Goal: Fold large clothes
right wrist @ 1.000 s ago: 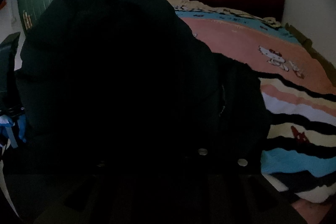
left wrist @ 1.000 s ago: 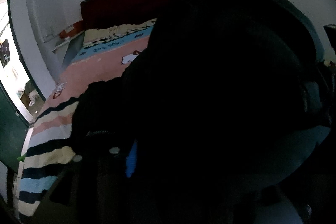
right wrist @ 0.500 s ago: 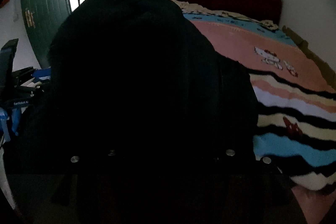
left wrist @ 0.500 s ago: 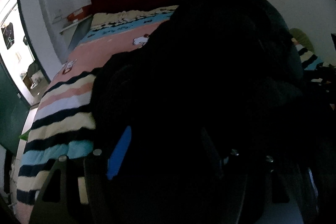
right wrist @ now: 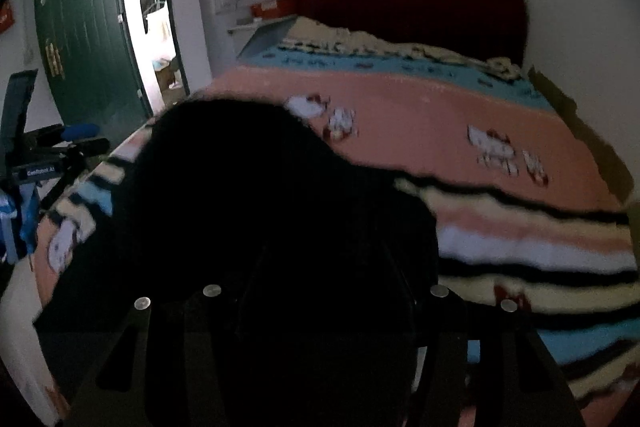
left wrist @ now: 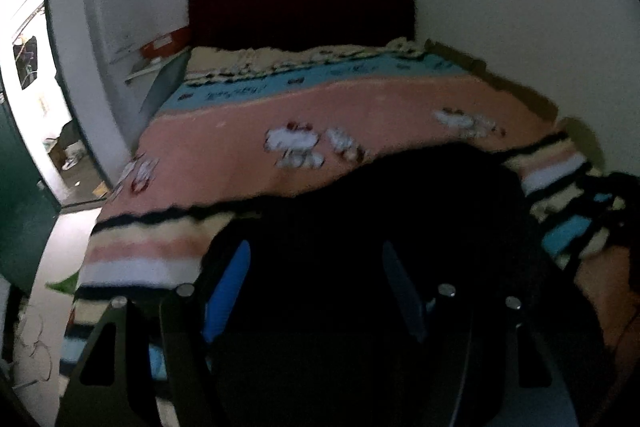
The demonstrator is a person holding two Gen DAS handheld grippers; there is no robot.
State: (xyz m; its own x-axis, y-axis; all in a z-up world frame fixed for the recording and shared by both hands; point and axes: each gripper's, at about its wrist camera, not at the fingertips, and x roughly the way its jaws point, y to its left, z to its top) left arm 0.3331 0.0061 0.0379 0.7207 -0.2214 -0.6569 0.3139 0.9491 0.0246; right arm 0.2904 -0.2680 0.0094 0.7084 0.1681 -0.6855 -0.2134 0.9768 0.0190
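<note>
**Ana:** Left claw (left wrist: 316, 283) first: its blue-padded fingers (left wrist: 226, 293) stand well apart, with the black garment (left wrist: 400, 211) lying under and ahead of them. Nothing is pinched; the pads press on no cloth.

**Ben:** And the right claw (right wrist: 324, 267)?

**Ana:** Harder to read, black on black. Its fingers show only as faint outlines with a gap between them, spread over the same black garment (right wrist: 240, 195). I see no fold caught in that gap, so I call it parted and empty.

**Ben:** Where does the garment sit?

**Ana:** Heaped directly below and just beyond both claws, on the near, striped end of the bedspread (left wrist: 360, 115). Past it, farther ahead, comes the pink stretch with white cartoon figures, then the dark red headboard (left wrist: 300, 11) against the wall.

**Ben:** Anything off to the side?

**Ana:** Left of the right claw, a green door (right wrist: 84, 55) stands open, and the left claw's rig (right wrist: 48, 163) shows at that edge.
</note>
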